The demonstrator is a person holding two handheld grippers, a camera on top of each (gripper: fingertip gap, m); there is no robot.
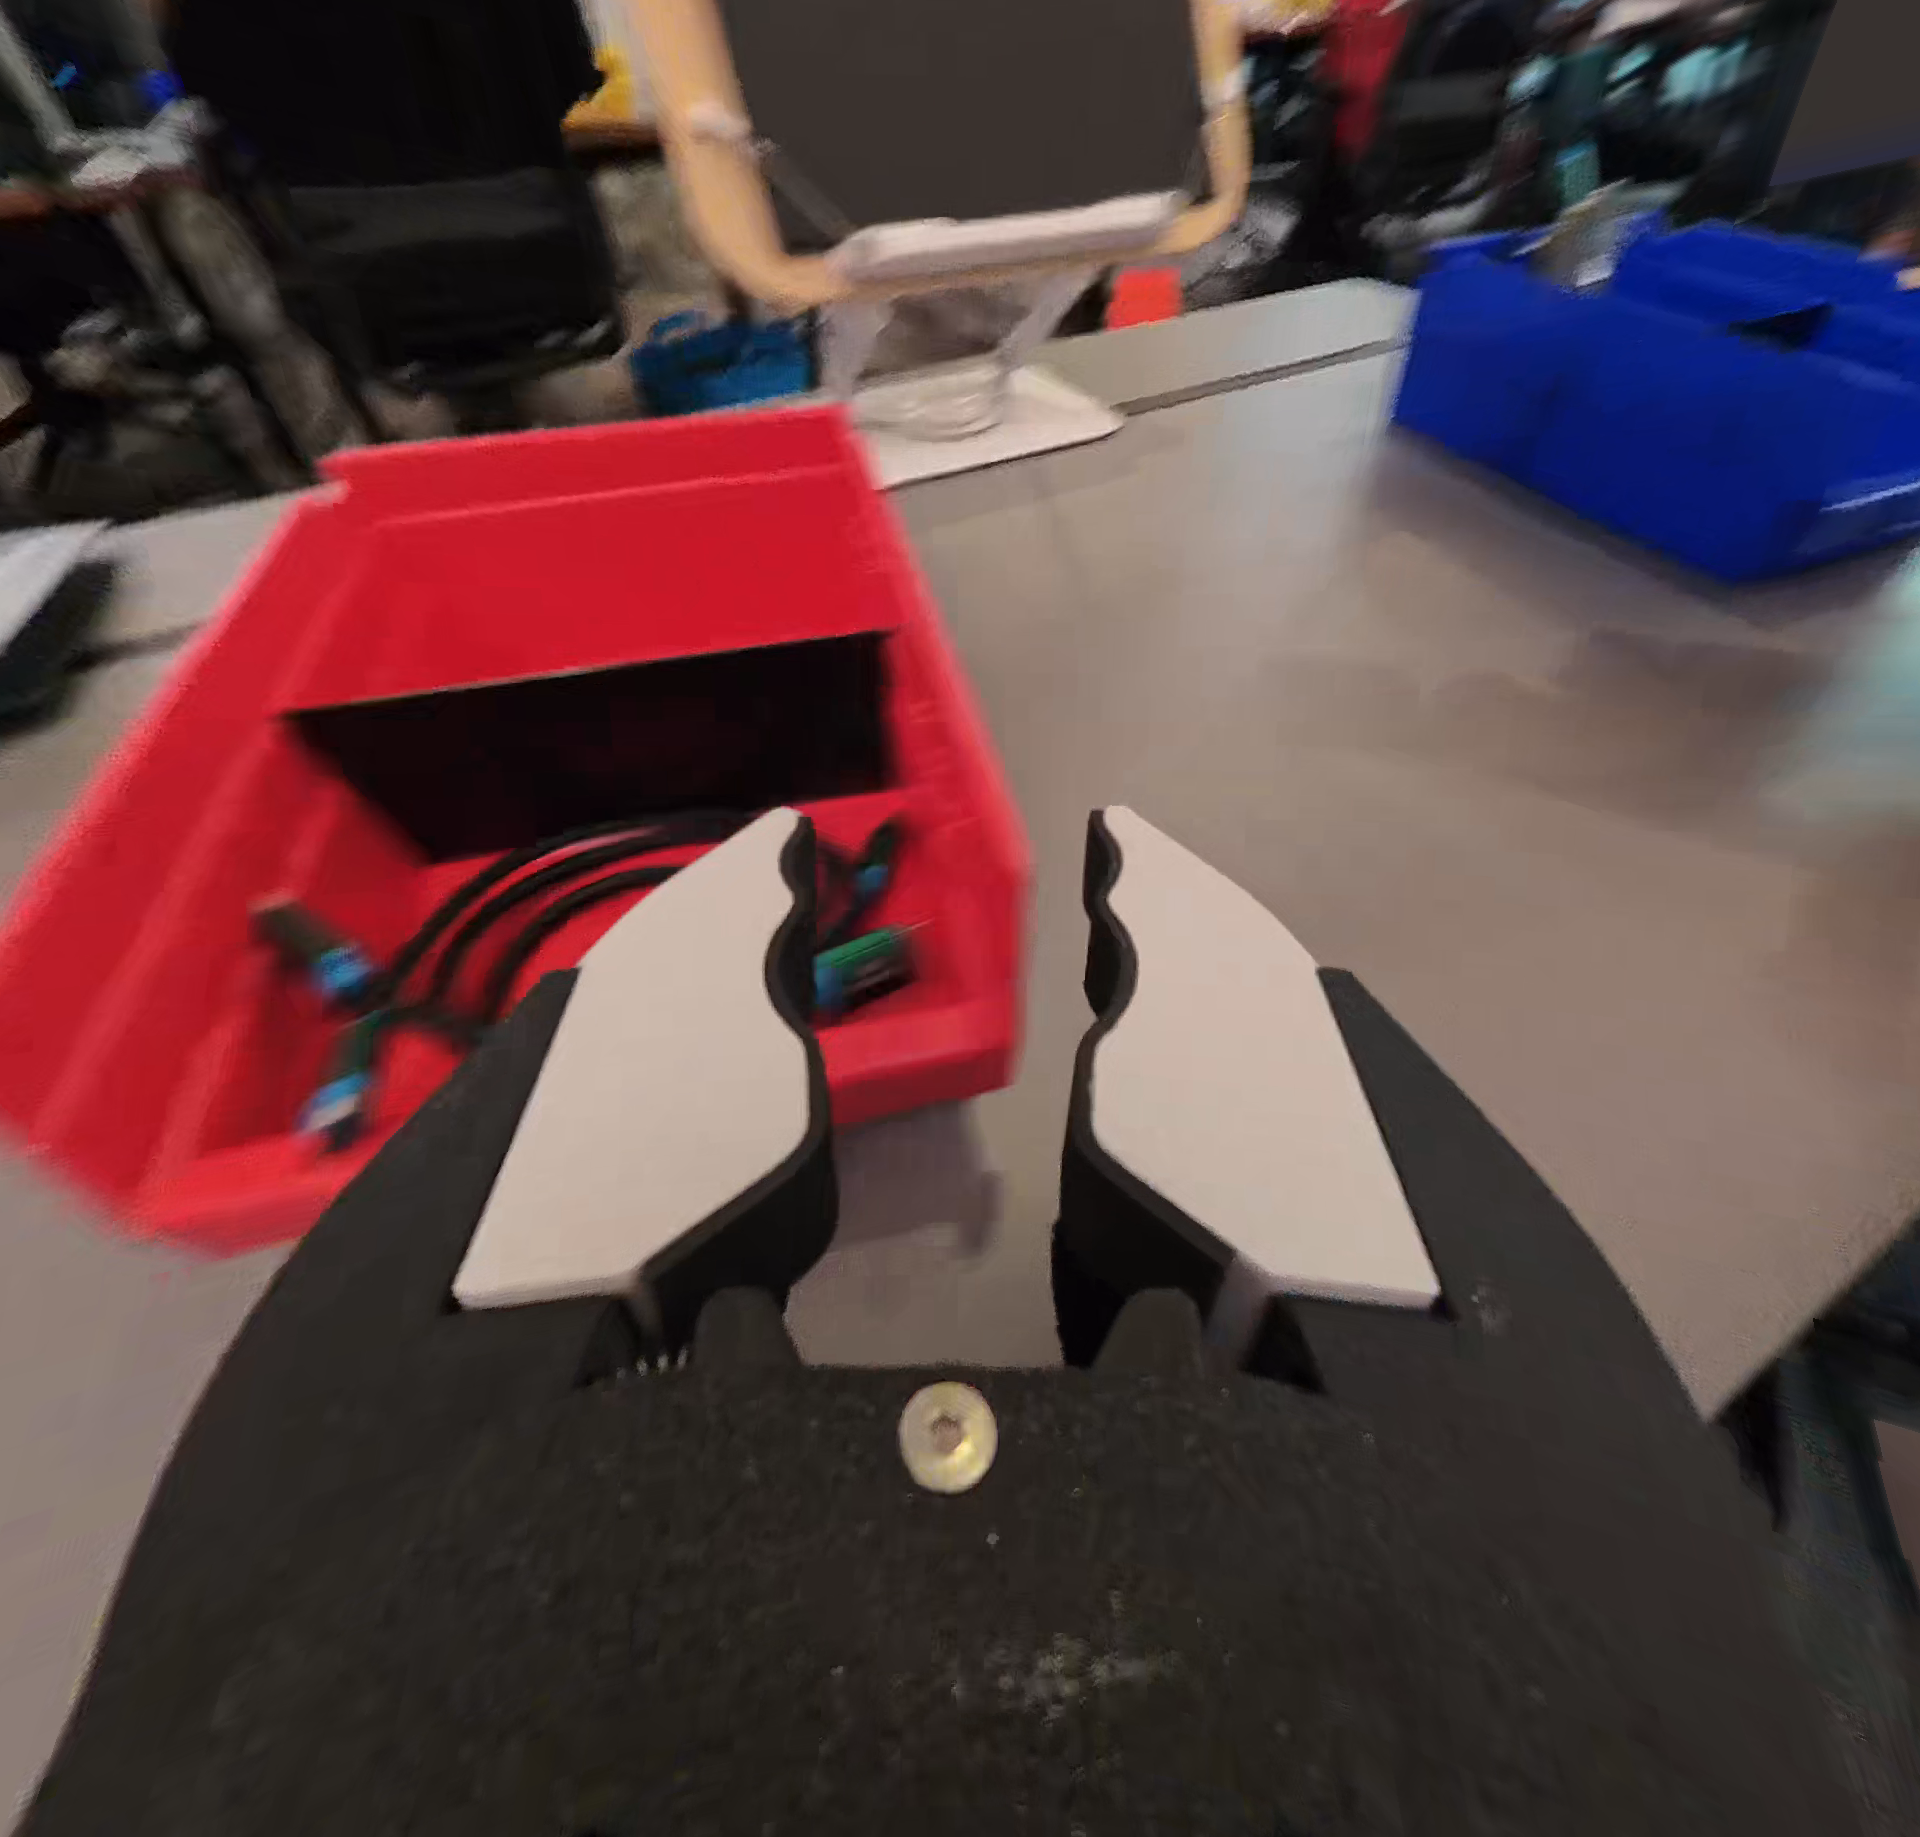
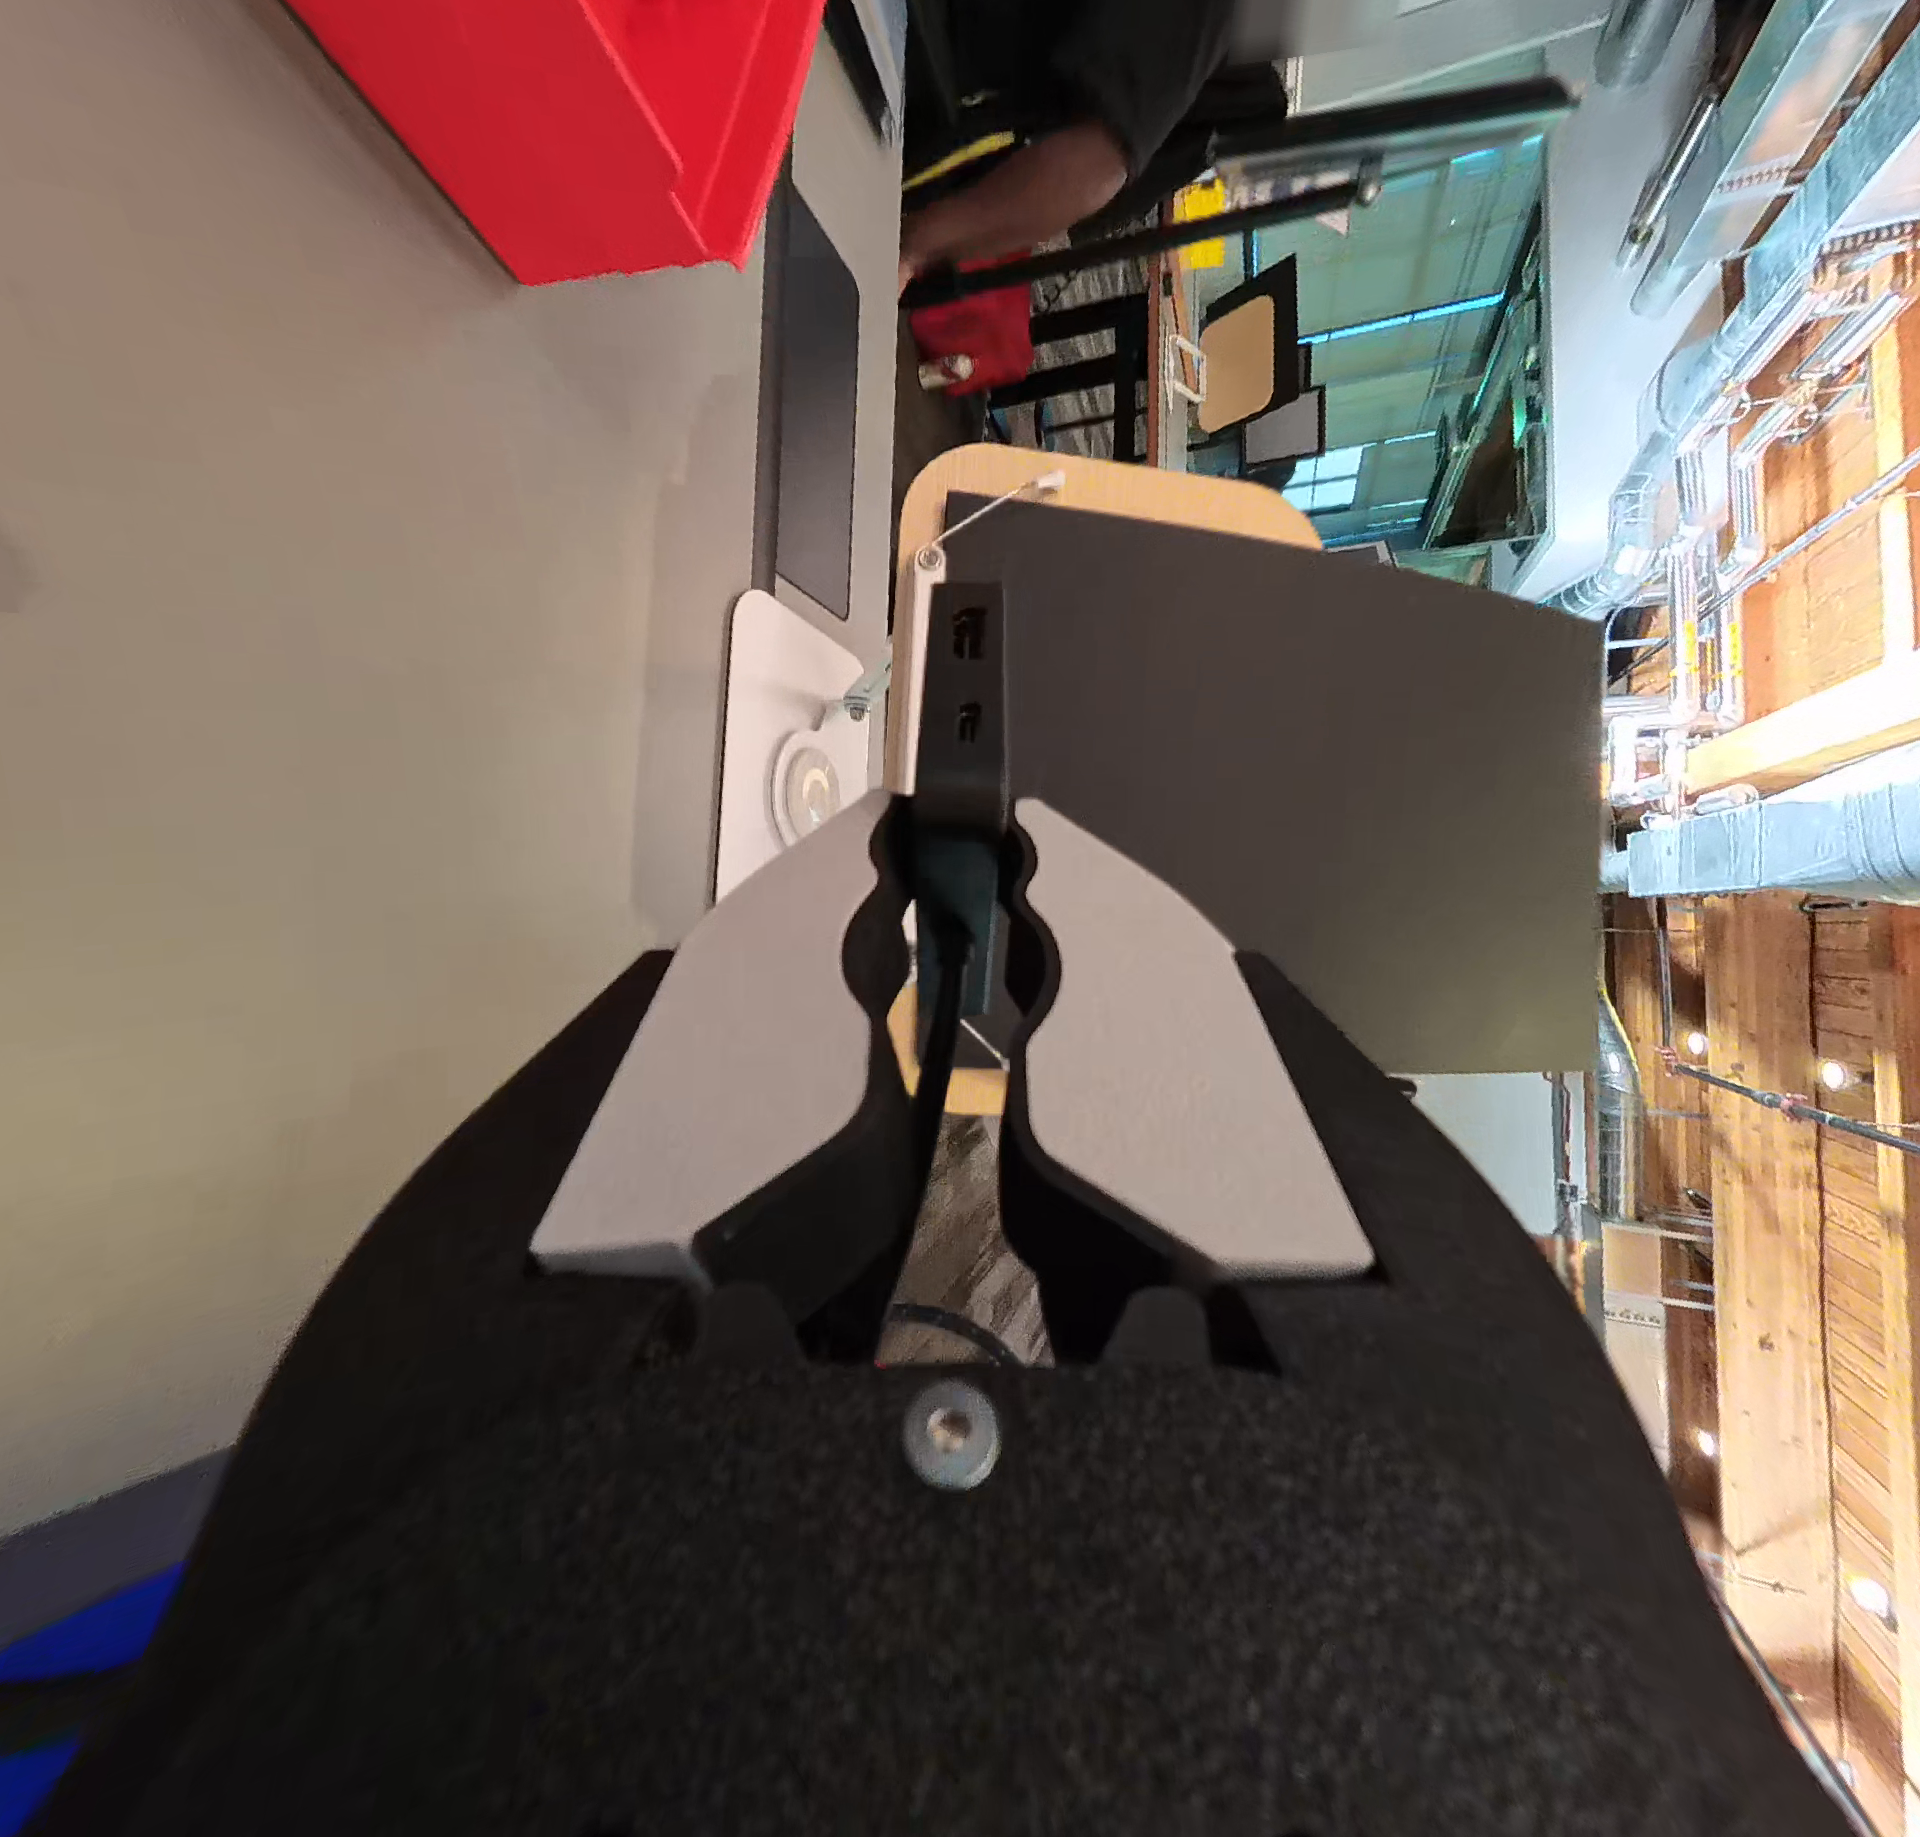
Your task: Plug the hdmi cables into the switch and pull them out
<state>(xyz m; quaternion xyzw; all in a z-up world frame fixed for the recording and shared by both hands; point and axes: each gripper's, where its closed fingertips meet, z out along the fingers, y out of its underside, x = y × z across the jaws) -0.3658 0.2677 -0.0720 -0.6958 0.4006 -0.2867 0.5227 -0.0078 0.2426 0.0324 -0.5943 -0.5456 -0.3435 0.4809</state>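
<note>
While clamped, plug (image 2: 956, 904) lengthwise toward switch (image 2: 961, 696).

Left gripper (image 1: 945, 852) above grey worktop (image 1: 1351, 852), jaws apart, nothing between them. Red bin (image 1: 582, 582) just left of it, black divider (image 1: 623, 738) across middle. Black cables (image 1: 499, 904) with blue-banded plugs in bin's near compartment; small green-and-black part (image 1: 868, 966) beside them. Blue bin (image 1: 1662, 405) far right. White stand (image 1: 987, 395) behind red bin. View blurred.
</note>
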